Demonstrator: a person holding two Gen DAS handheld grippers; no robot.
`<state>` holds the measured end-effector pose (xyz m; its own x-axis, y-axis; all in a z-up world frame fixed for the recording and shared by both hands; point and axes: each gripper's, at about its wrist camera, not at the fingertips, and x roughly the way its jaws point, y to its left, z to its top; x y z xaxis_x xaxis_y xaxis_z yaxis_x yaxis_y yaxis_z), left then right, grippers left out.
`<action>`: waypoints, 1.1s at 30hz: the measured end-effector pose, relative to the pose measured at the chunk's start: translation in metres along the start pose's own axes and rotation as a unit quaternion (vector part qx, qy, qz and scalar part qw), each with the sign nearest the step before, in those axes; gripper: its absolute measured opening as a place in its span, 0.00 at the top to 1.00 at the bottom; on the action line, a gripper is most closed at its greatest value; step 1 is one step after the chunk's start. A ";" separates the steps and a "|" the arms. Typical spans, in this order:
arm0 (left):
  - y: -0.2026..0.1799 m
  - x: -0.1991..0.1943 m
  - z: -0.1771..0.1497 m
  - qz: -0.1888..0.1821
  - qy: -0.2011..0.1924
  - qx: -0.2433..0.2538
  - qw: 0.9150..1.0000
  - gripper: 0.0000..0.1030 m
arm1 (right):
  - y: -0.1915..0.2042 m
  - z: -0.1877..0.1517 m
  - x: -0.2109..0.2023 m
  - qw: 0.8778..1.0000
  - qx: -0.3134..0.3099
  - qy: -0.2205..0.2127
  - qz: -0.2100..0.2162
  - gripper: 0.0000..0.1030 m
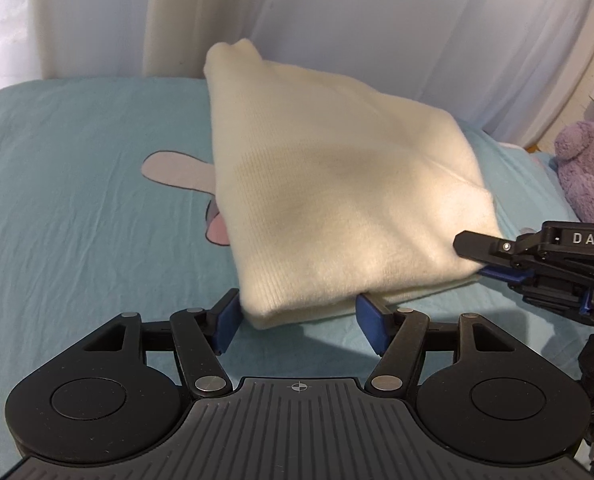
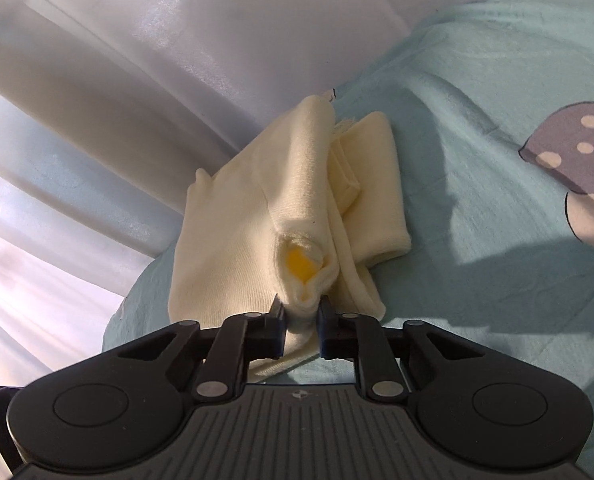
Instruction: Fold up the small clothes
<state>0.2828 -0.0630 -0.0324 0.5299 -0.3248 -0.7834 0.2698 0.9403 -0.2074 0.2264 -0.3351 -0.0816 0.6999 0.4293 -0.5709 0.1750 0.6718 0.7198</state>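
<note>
Left wrist: left gripper [image 1: 297, 318] fingers apart; right gripper [image 2: 301, 320] clamps cream garment [image 1: 337, 200], hiding rabbit print [image 1: 177, 172].

White letters "DAS" on the side of the black right gripper [image 1: 481, 258], seen in the left wrist view, no other readable text

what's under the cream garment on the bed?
The teal bedsheet lies under the cream garment, which covers part of a printed cartoon figure. Anything else beneath is hidden.
</note>
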 end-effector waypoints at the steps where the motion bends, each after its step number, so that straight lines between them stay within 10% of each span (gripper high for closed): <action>1: -0.001 0.000 0.000 0.001 0.000 -0.002 1.000 0.34 | -0.003 0.001 0.001 1.000 0.017 0.005 0.013 0.89; 3: -0.002 -0.001 0.001 0.007 0.000 -0.005 1.000 0.34 | -0.023 0.004 0.002 0.988 0.114 0.023 0.105 0.90; 6: 0.000 -0.003 0.003 0.015 -0.004 -0.021 1.000 0.34 | -0.060 -0.001 0.006 0.929 0.269 0.034 0.252 0.90; 9: 0.004 -0.004 0.006 0.021 -0.008 -0.039 0.999 0.34 | -0.057 0.004 0.002 0.971 0.192 0.033 0.139 0.90; 12: 0.006 -0.003 0.008 0.025 -0.009 -0.047 0.999 0.37 | -0.051 0.003 0.003 0.981 0.155 0.041 0.105 0.90; 17: 0.015 -0.016 0.011 0.039 -0.040 -0.065 0.996 0.39 | -0.050 0.008 -0.002 0.971 0.167 0.040 0.163 0.90; 27: 0.050 -0.020 0.011 0.002 0.004 -0.082 0.997 0.33 | -0.040 0.021 -0.007 0.998 -0.009 0.063 0.021 0.88; 33: 0.078 -0.038 0.015 -0.029 -0.002 -0.086 0.996 0.27 | -0.055 0.059 -0.038 1.000 -0.010 0.016 -0.008 0.63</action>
<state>0.2963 0.0212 -0.0100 0.5212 -0.3799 -0.7642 0.1591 0.9230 -0.3503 0.2308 -0.4241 -0.0759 0.6744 0.4371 -0.5952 0.1716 0.6912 0.7020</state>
